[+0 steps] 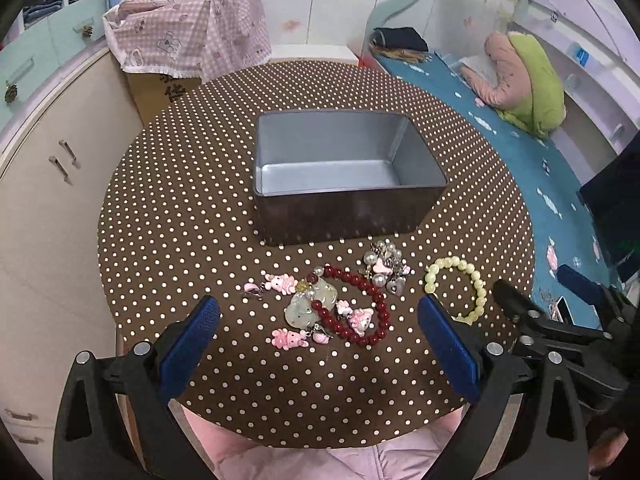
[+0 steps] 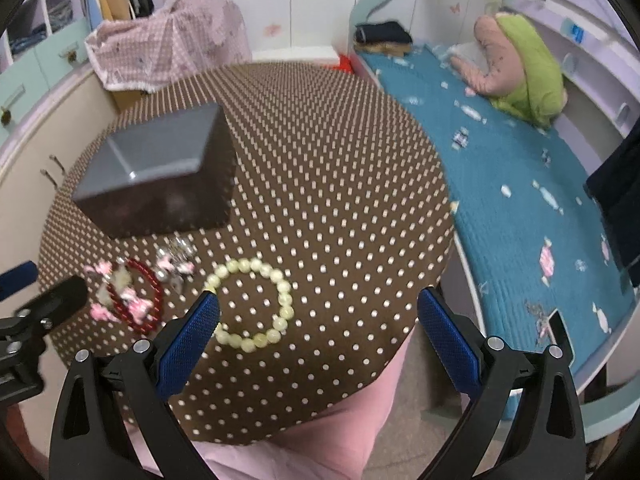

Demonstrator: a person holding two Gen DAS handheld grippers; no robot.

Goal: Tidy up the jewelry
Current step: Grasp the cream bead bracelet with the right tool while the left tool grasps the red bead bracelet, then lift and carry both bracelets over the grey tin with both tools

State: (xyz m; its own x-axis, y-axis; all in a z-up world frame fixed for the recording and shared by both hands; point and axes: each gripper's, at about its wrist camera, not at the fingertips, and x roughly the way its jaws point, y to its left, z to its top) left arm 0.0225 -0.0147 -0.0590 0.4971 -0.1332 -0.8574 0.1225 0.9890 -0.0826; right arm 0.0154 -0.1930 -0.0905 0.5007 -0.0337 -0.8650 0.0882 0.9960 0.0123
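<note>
Left gripper (image 1: 319,312) hovers low over the pile, jaws wide apart, holding nothing. Pink charms (image 1: 280,283) sit left of centre in the left view, a jade pendant (image 1: 306,304) beside them, and the red bracelet (image 1: 360,304) loops over both, touching. A pearl charm cluster (image 1: 384,266) lies just behind, near the tin (image 1: 348,216). The tin is open, nothing in it, at frame centre on the table (image 1: 180,220).

Right gripper (image 2: 319,312) is also spread wide and carries nothing. The pale bracelet (image 2: 252,304) lies lower centre in the right view, its left beads touching the left finger (image 2: 192,332). It sits well apart from the pile, so take it first. Shift left so both fingers straddle one bead run, not the empty middle. Drop to the cloth, pinch across the beads, lift clear, then carry up-left to the tin. The right view is blurred, so settle before you close.
</note>
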